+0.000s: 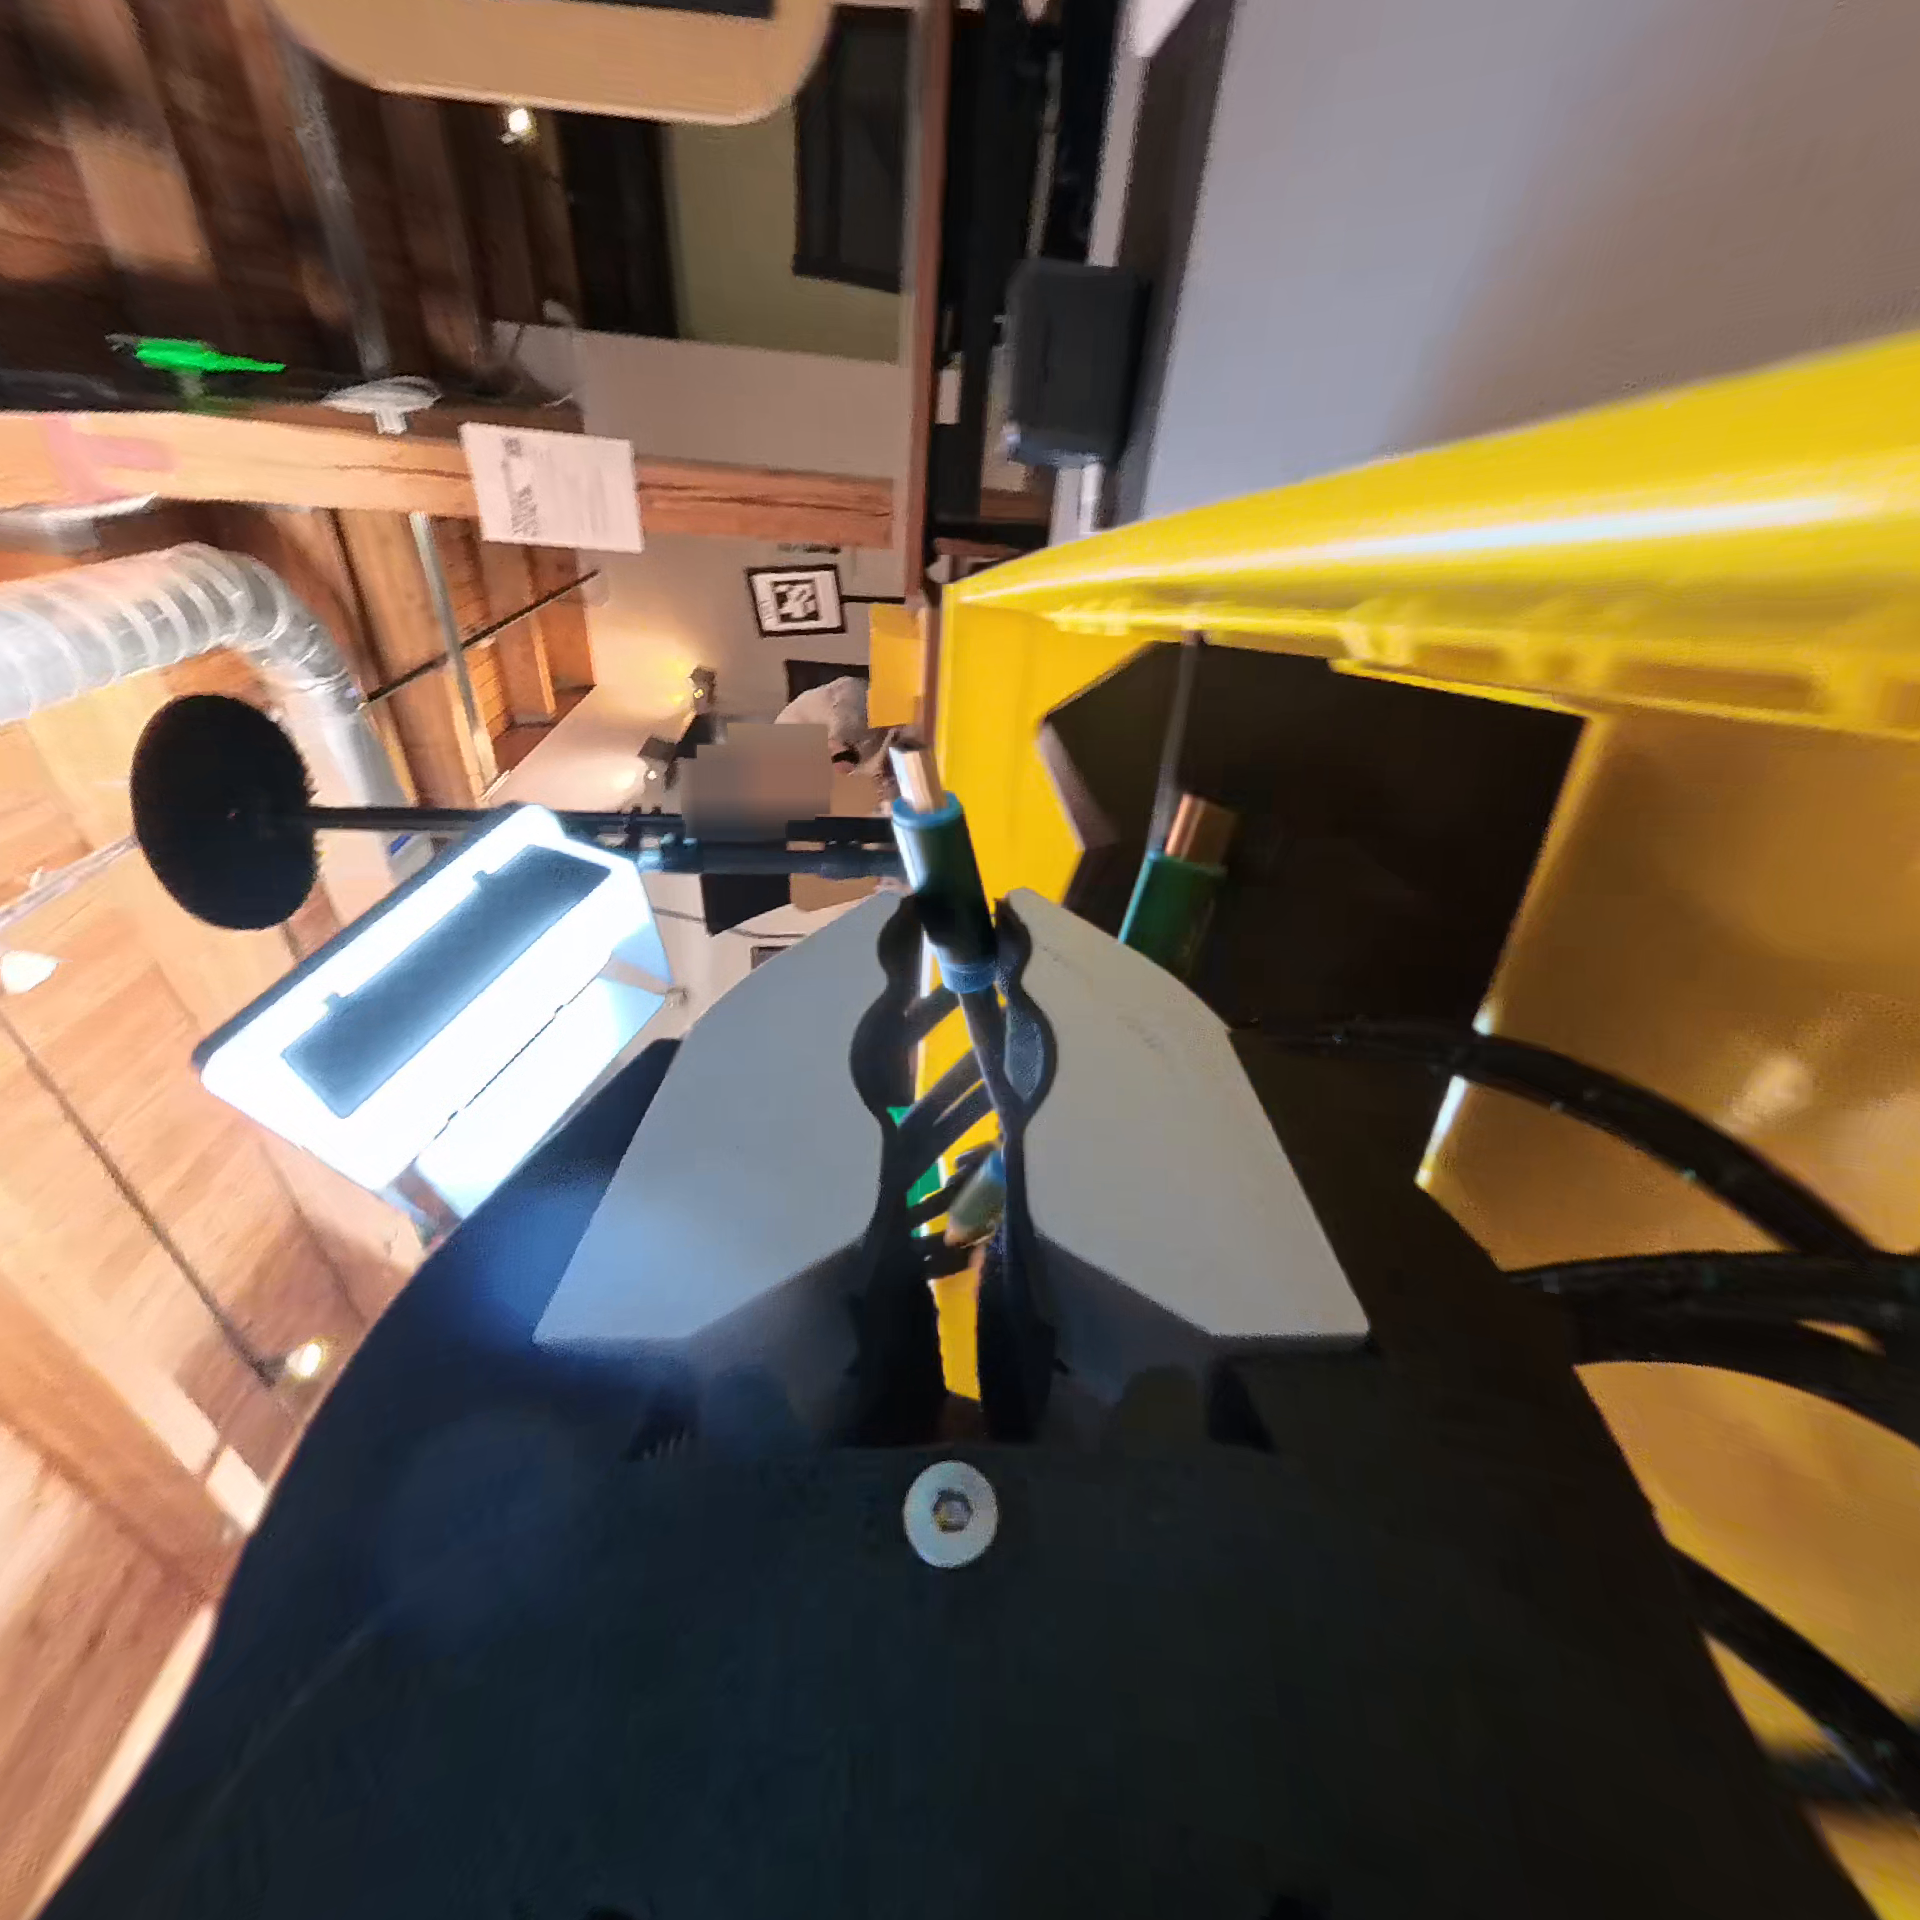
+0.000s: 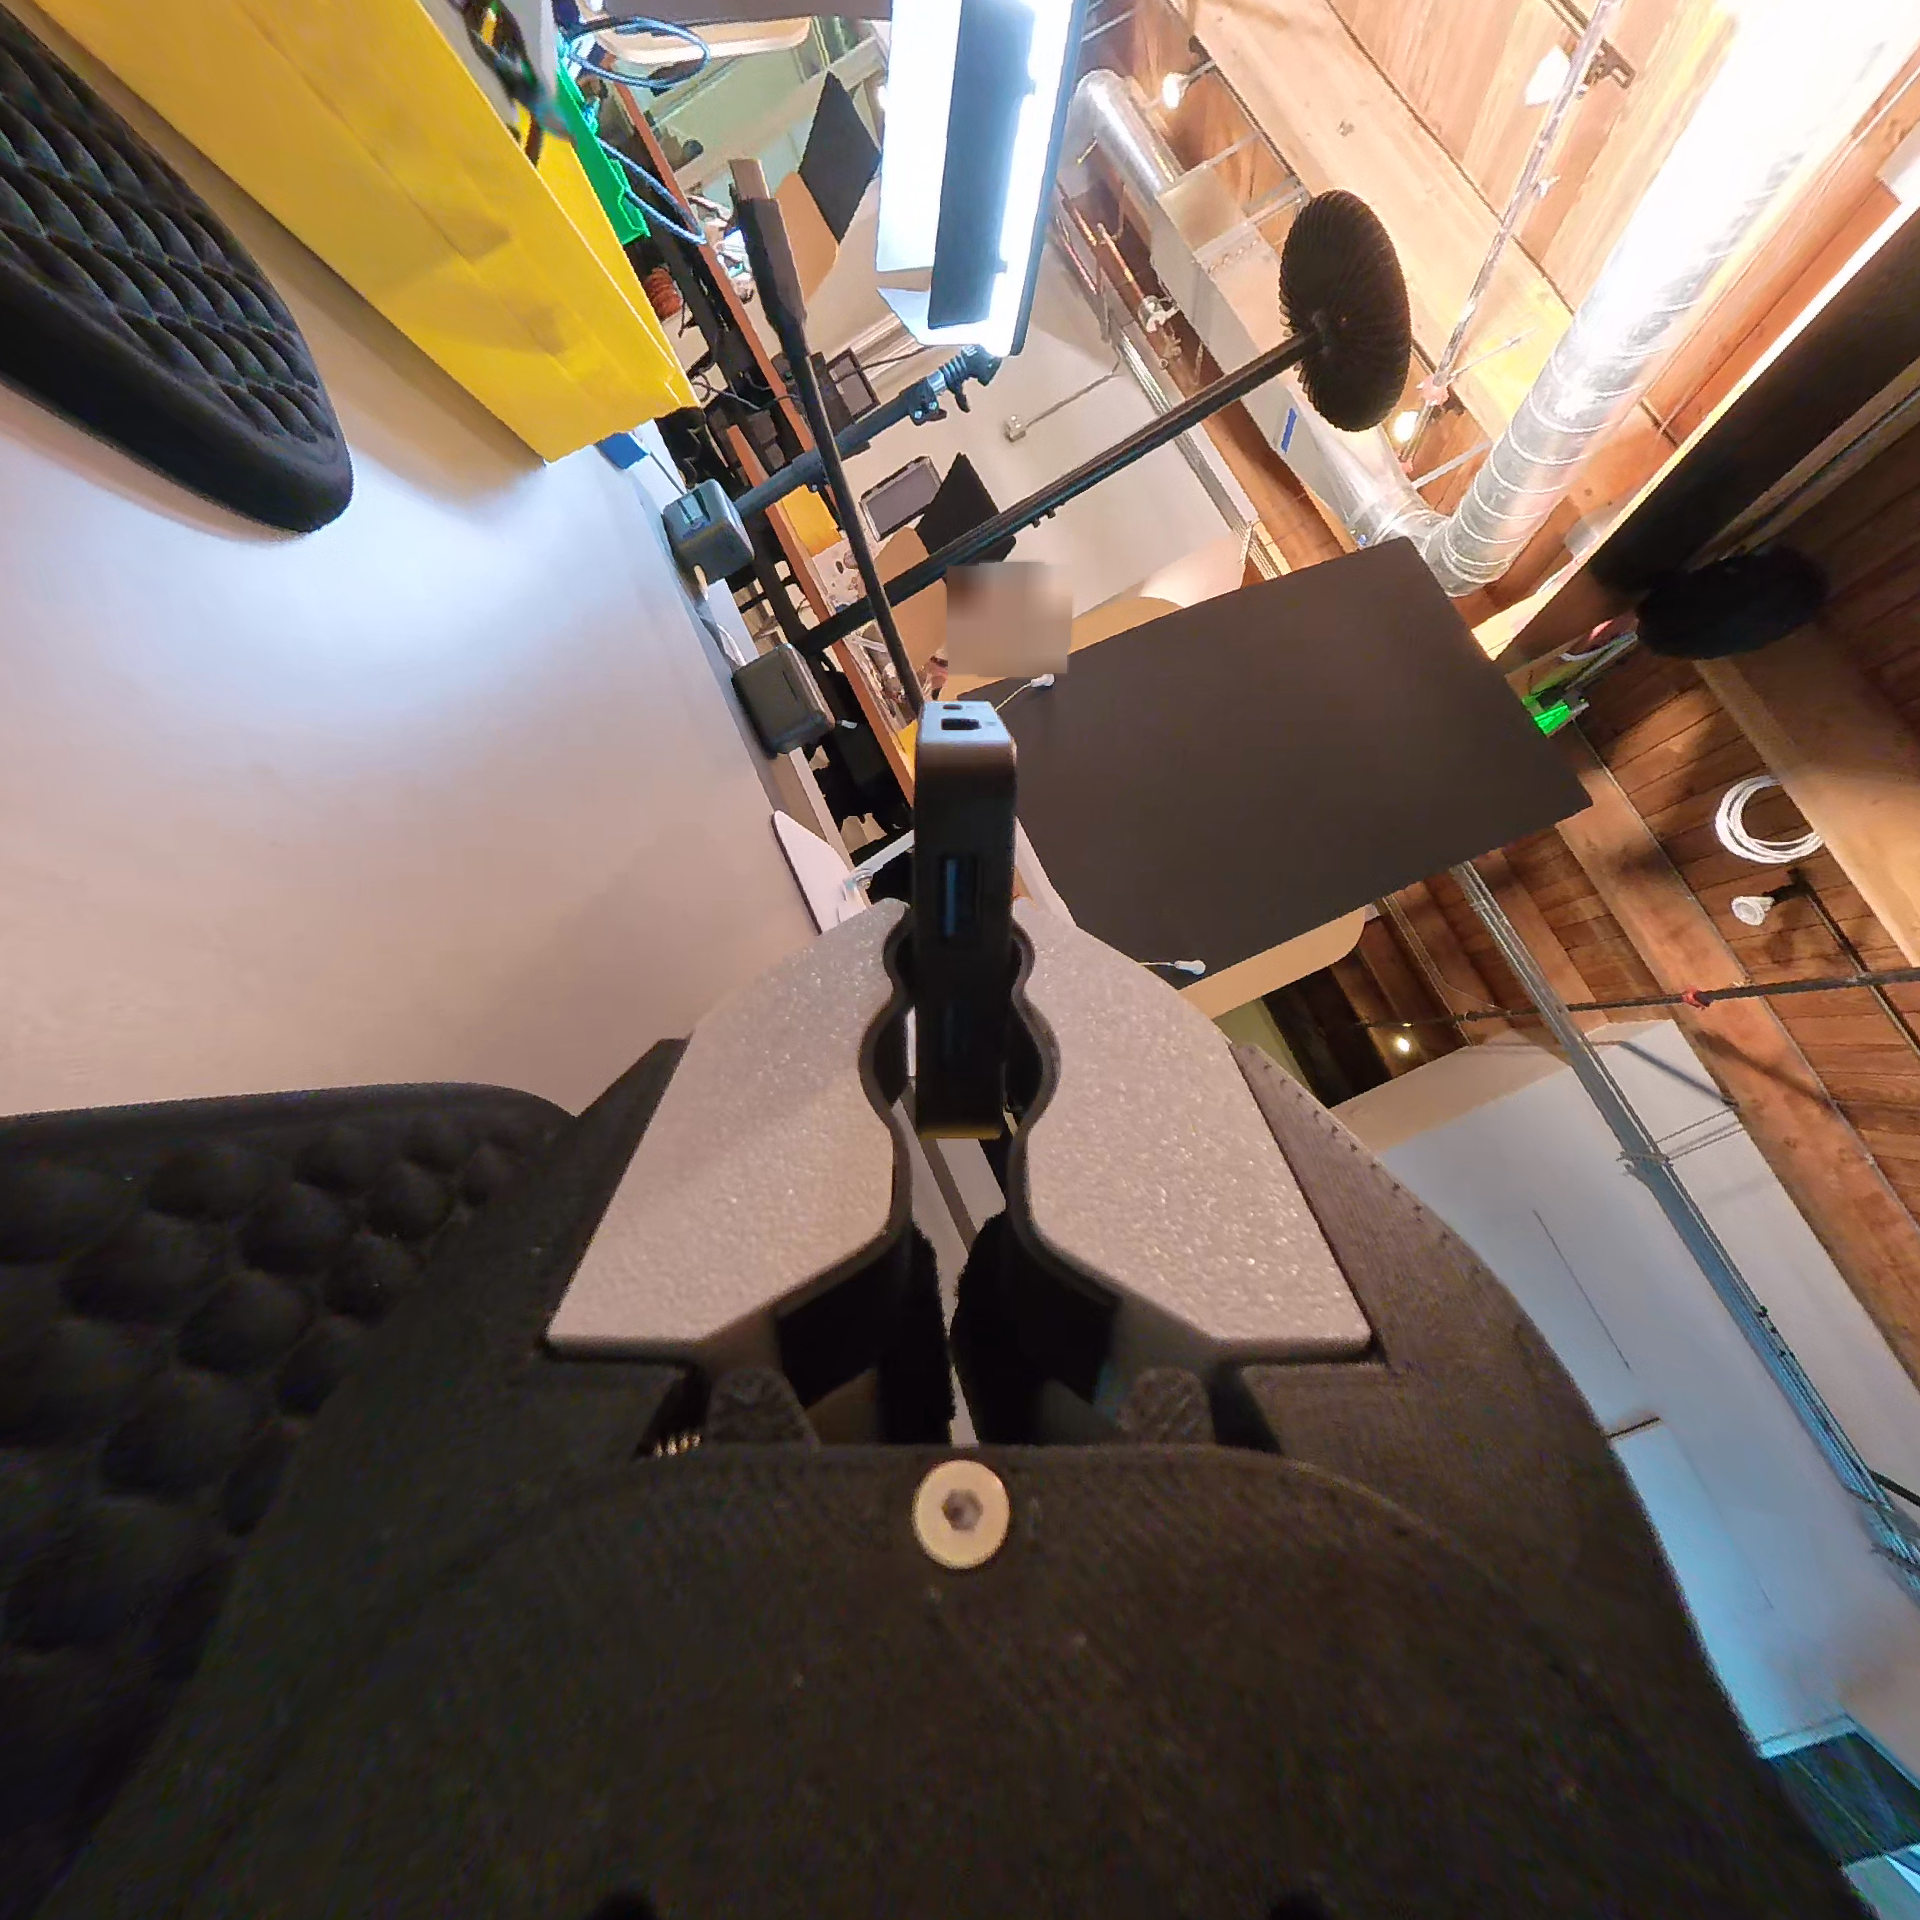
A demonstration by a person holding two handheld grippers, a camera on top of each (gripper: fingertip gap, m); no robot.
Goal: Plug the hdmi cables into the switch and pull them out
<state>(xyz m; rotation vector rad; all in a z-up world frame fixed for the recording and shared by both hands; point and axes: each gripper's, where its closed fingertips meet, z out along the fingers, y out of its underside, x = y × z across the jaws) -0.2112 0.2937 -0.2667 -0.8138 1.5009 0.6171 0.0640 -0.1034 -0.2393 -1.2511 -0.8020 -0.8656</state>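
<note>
To the right of the left hand-held gripper (image 1: 961, 961) stands a yellow bin (image 1: 1558, 582) with more cables. This gripper pinches an HDMI cable (image 1: 940, 862), plug forward. The right hand-held gripper (image 2: 961, 997) pinches the black switch (image 2: 963, 894). Nothing is plugged yet, so the whole task remains; the HDMI ports are hard to see

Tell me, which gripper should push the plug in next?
Probably the left gripper: it already pinches the hdmi cable, metal plug forward. The right gripper only grips the switch.
</note>
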